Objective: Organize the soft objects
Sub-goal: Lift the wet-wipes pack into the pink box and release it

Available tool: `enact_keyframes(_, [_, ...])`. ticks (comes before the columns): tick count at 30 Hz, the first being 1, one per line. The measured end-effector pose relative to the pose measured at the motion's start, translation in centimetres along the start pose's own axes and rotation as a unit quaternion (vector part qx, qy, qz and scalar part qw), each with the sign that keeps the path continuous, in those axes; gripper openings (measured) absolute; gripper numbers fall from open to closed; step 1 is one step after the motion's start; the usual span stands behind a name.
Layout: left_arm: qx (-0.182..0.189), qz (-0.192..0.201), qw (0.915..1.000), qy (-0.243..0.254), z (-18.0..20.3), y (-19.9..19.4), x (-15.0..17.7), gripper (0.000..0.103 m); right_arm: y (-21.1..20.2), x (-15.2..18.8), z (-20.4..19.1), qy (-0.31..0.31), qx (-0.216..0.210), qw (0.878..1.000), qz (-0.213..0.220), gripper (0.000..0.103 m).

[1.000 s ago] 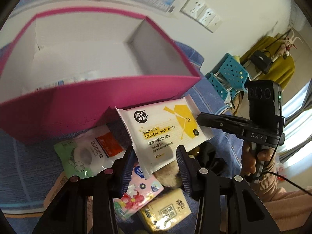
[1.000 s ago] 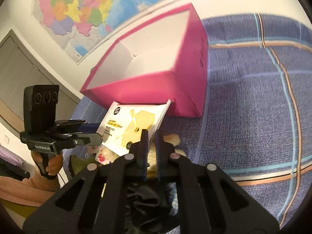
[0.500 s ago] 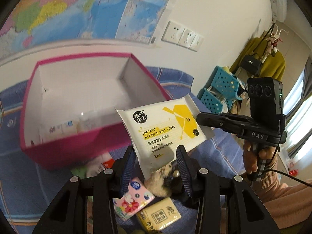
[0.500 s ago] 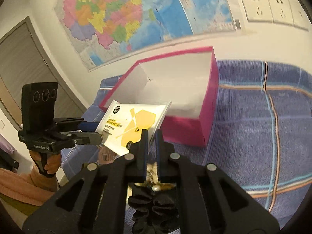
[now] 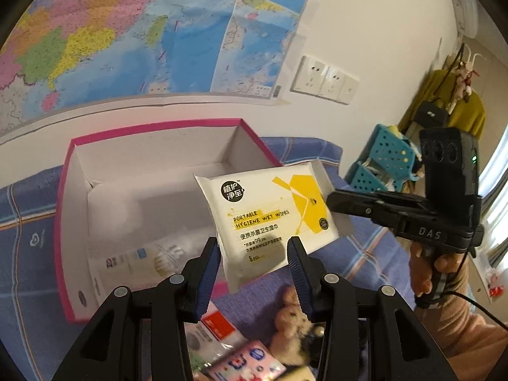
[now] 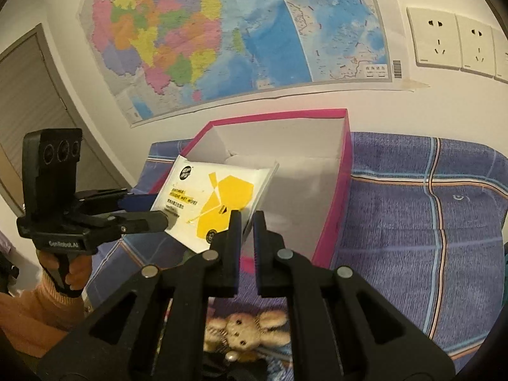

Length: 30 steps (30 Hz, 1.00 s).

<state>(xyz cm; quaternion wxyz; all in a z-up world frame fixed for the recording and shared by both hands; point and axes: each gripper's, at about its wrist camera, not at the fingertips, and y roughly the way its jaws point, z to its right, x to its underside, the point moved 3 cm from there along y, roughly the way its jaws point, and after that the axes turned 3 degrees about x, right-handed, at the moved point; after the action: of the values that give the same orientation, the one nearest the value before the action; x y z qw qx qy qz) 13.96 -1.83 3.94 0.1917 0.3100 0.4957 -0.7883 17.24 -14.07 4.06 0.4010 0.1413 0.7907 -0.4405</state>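
Note:
A white and yellow wet wipes pack (image 5: 273,212) hangs in the air over the near right corner of the open pink box (image 5: 73,146). My right gripper (image 6: 247,219) is shut on the pack's right edge; the pack also shows in the right wrist view (image 6: 212,200), and so does the box (image 6: 346,171). My left gripper (image 5: 254,250) is open, its fingers either side of the pack's lower edge, not pressing it. A white tissue pack (image 5: 139,260) lies inside the box.
A small plush rabbit (image 6: 244,333) lies on the blue plaid cloth (image 6: 428,238) below both grippers. Several small packets (image 5: 241,358) lie near it. A wall map (image 6: 222,31) and sockets (image 6: 444,41) are behind the box. A teal crate (image 5: 381,165) stands at the right.
Both grippers have risen with the wipes pack, from beside the box's front wall to above its rim. The right gripper stays shut on the pack; the left stays open.

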Motion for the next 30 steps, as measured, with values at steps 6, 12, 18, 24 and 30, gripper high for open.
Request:
enact_keyframes(6, [-0.015, -0.020, 0.9997, -0.007, -0.9, 2.6, -0.2, 0.043, 2.1, -0.6, 1.0, -0.002, 0.026, 1.000, -0.017, 0.009])
enact_keyframes(12, [-0.011, -0.042, 0.9987, -0.026, -2.2, 4.7, -0.2, 0.043, 3.6, -0.6, 2.0, 0.004, 0.043, 0.998, -0.035, 0.009])
enact_keyframes(18, [-0.011, -0.064, 0.9973, -0.034, -2.8, 6.5, -0.1, 0.043, 4.8, -0.5, 2.7, 0.003, 0.072, 0.996, -0.046, 0.009])
enact_keyframes(24, [-0.013, -0.088, 0.9955, -0.032, -2.8, 8.6, -0.2, 0.054, 5.0, -0.2, 3.3, 0.002, 0.109, 0.993, -0.039, 0.013])
enact_keyframes(30, [-0.020, -0.077, 0.9965, -0.028, -2.8, 8.1, 0.1, 0.059, 3.2, 0.1, 2.6, -0.008, 0.115, 0.993, -0.015, 0.013])
